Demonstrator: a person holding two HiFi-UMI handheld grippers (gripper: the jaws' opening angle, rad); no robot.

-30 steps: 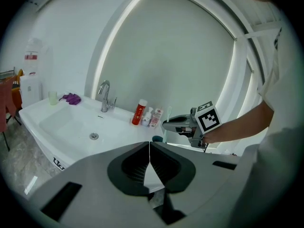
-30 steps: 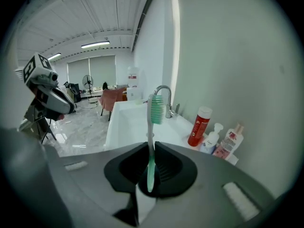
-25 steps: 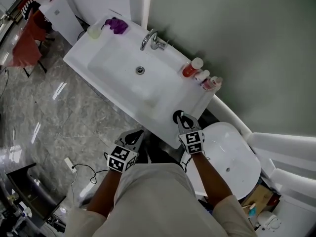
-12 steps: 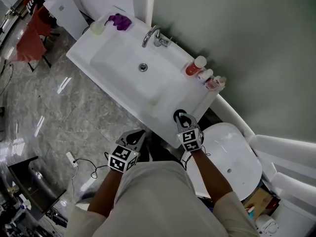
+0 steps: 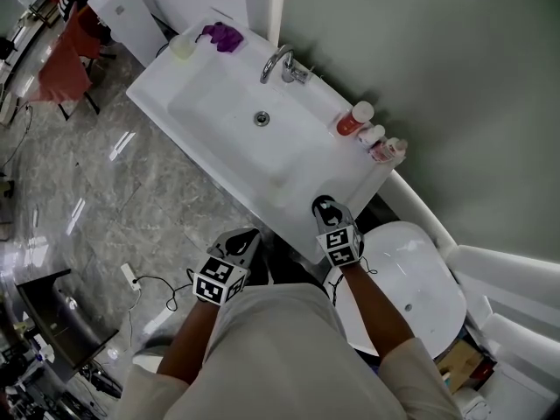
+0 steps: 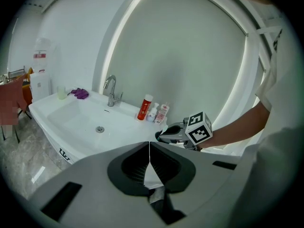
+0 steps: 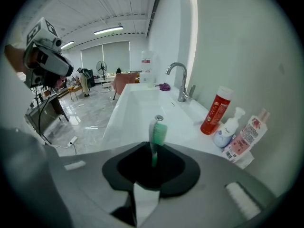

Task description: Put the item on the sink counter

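Note:
A toothbrush (image 7: 157, 132) with a green head sticks out from between the jaws of my right gripper (image 7: 154, 161), its head over the white sink counter (image 7: 190, 127). These jaws have just been opening, and dark gaps show on both sides of the thin handle. In the head view the right gripper (image 5: 323, 206) rests at the near right corner of the counter (image 5: 293, 221). My left gripper (image 5: 241, 241) hangs below the counter's front edge, over the floor. In its own view the left gripper (image 6: 149, 167) is shut with nothing in it, and the right gripper (image 6: 166, 136) shows ahead.
A chrome tap (image 5: 282, 61) stands behind the basin (image 5: 236, 121). A red bottle (image 5: 352, 119) and two small bottles (image 5: 381, 144) line the back right. A purple cloth (image 5: 223, 35) and a cup (image 5: 181, 47) sit far left. A toilet (image 5: 411, 283) is right of the counter.
The right gripper has sunk a little onto the counter's near right corner. The left gripper has stayed where it was. The head camera has shifted slightly.

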